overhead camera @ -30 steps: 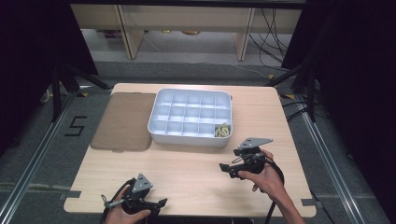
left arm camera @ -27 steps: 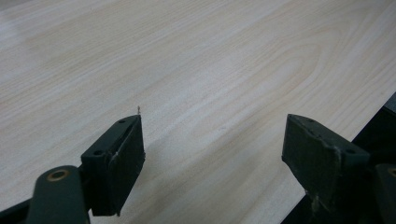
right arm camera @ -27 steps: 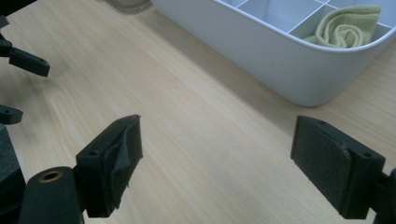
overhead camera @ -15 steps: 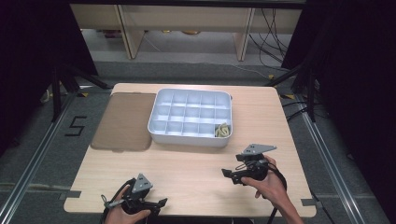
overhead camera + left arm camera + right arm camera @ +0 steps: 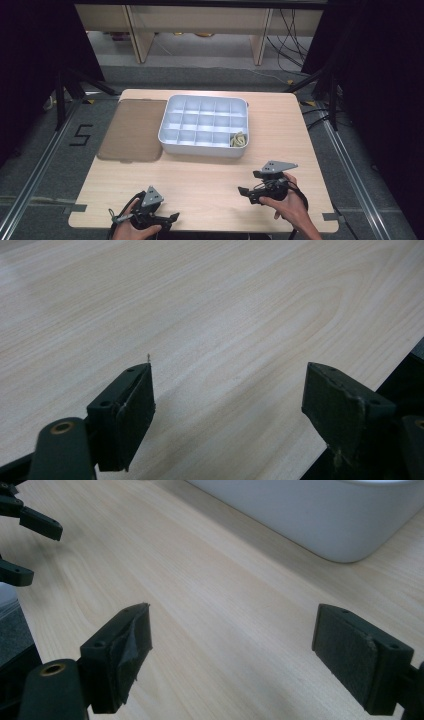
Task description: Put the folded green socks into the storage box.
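Observation:
A white tray (image 5: pixel 167 136) with many small compartments stands mid-table; a beige coiled item (image 5: pixel 239 139) lies in its near right corner cell. My left gripper (image 5: pixel 170 220) rests at the table's front left edge, held by a hand, jaws pointing right. In the left gripper view it (image 5: pixel 230 390) is open over bare wood. My right gripper (image 5: pixel 245 194) sits near the front right, jaws pointing left, well short of the tray. It (image 5: pixel 232 630) is open and holds nothing, with the tray's white wall (image 5: pixel 320 515) ahead and the left gripper's fingers (image 5: pixel 30 525) at far left.
A flat brown panel (image 5: pixel 132 130) lies against the tray's left side. The wooden table (image 5: pixel 210 175) has bare room between both grippers and the tray. Dark floor, tripod legs and cables surround the table.
My right gripper has drawn back from the tray toward the table's front edge. The left gripper has stayed where it was.

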The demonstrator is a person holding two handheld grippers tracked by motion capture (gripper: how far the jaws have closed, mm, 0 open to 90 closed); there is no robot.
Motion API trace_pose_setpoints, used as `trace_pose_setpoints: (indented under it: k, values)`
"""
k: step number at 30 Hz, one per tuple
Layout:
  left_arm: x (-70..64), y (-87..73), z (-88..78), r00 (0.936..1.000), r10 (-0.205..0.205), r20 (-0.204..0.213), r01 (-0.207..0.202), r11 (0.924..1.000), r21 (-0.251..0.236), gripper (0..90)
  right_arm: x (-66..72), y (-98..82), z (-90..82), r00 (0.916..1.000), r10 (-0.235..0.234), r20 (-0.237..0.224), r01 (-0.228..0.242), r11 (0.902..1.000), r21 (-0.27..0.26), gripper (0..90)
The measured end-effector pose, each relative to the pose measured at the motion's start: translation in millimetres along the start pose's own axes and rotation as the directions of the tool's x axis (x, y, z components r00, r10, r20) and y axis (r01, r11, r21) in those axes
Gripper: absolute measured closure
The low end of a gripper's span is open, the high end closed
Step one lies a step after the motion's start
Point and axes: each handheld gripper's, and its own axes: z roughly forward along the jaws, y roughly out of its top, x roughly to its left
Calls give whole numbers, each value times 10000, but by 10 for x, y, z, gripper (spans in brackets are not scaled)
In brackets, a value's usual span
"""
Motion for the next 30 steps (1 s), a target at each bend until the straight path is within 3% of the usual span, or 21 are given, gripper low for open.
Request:
trace_pose_setpoints:
  k: [1, 3, 4, 6, 10, 13, 14, 15, 16, 20, 23, 25, 26, 27, 28, 29, 30]
  values:
    - [6, 1, 9, 10000, 67, -70, -68, 9999, -84, 204, 20, -8, -3, 9997, 219, -44, -219, 9997, 65, 168]
    - [11, 0, 11, 9998, 166, -93, -167, 9998, -94, 204, 18, -21, 4, 9998, 175, -65, -175, 9998, -2, 169]
    - [-15, -8, 16, 9996, -271, -36, 271, 9996, -63, 204, 7, -28, -1, 10000, 99, 7, -99, 9999, 51, 168]
    - [-4, -2, 3, 10000, 50, 31, -50, 10000, -51, 204, 7, -43, 1, 9999, 127, -114, -127, 9999, -17, 168]
    - [-5, -3, 6, 10000, 21, 30, -21, 10000, -46, 204, 7, -82, -9, 10000, 74, -55, -75, 9999, -70, 165]
    - [-7, 1, 5, 10000, 10, 38, -10, 10000, -28, 205, 36, -124, -15, 9994, 349, -39, -349, 9994, -10, 165]
    - [-8, 0, 4, 10000, 14, 39, -14, 10000, -27, 204, 32, -136, -2, 9991, 318, -295, -321, 9994, -87, 165]
    - [-8, 0, 4, 10000, 18, 40, -18, 10000, -27, 204, 11, -147, 0, 9997, 80, -245, -82, 9999, -65, 165]
    - [-9, 0, 5, 10000, 18, 57, -18, 10000, -37, 204, 24, -159, -12, 9999, 98, 26, -98, 10000, -17, 165]
    - [-9, 3, 15, 9999, 107, -33, -107, 9999, -133, 204, 49, -199, -16, 9994, 298, -157, -297, 9995, 54, 165]
    - [-18, -3, 21, 10000, 60, -14, -60, 9999, -133, 204, 46, -223, -35, 9998, 206, -48, -206, 9998, -27, 165]
    - [-16, -3, 13, 9999, 118, 50, -118, 9999, -7, 204, 36, -245, -28, 9994, 120, -340, -121, 9999, -38, 165]
    - [-25, -8, 20, 9999, -99, 127, 99, 9999, -32, 204, 66, -262, -31, 9994, 290, -180, -292, 9996, -59, 165]
    - [-24, -7, 18, 10000, -65, 28, 65, 10000, 23, 204, 40, -273, -23, 9997, -39, -229, 35, 9999, -147, 165]
    - [-30, -7, 22, 9999, -134, 8, 134, 9999, -47, 204, 65, -289, -43, 9997, 229, -96, -229, 9997, -23, 165]
    - [-29, -7, 22, 9999, -124, 18, 125, 9999, -24, 204, 57, -303, -42, 10000, 89, -30, -89, 10000, -39, 165]
    - [-30, -10, 28, 9999, -164, 42, 164, 9998, -58, 204, 82, -319, -47, 9992, 376, -103, -375, 9993, 56, 165]
